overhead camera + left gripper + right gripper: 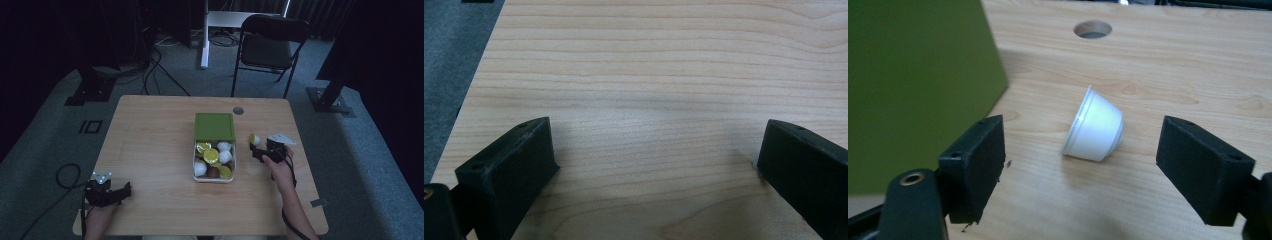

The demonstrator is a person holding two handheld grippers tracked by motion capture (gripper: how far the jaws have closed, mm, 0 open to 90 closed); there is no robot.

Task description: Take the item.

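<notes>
A small white capsule (254, 139) with a yellow top lies on its side on the wooden table (150, 140), just right of a white box (194, 169). The box holds several white, yellow and brown capsules (212, 157). Its green lid (215, 126) stands open at the far end. My right gripper (258, 151) is open just short of the loose capsule (1095, 127), which lies apart from both pads. The green lid (913, 90) rises at the left of the right gripper view. My left gripper (124, 192) rests open at the table's near left corner, its jaws (654, 145) over bare wood.
A round cable hole (238, 110) sits in the table beyond the box, also seen as the hole (1092, 29) past the capsule. A black folding chair (270, 45) stands behind the table. The table's left edge (471, 95) runs close to my left gripper.
</notes>
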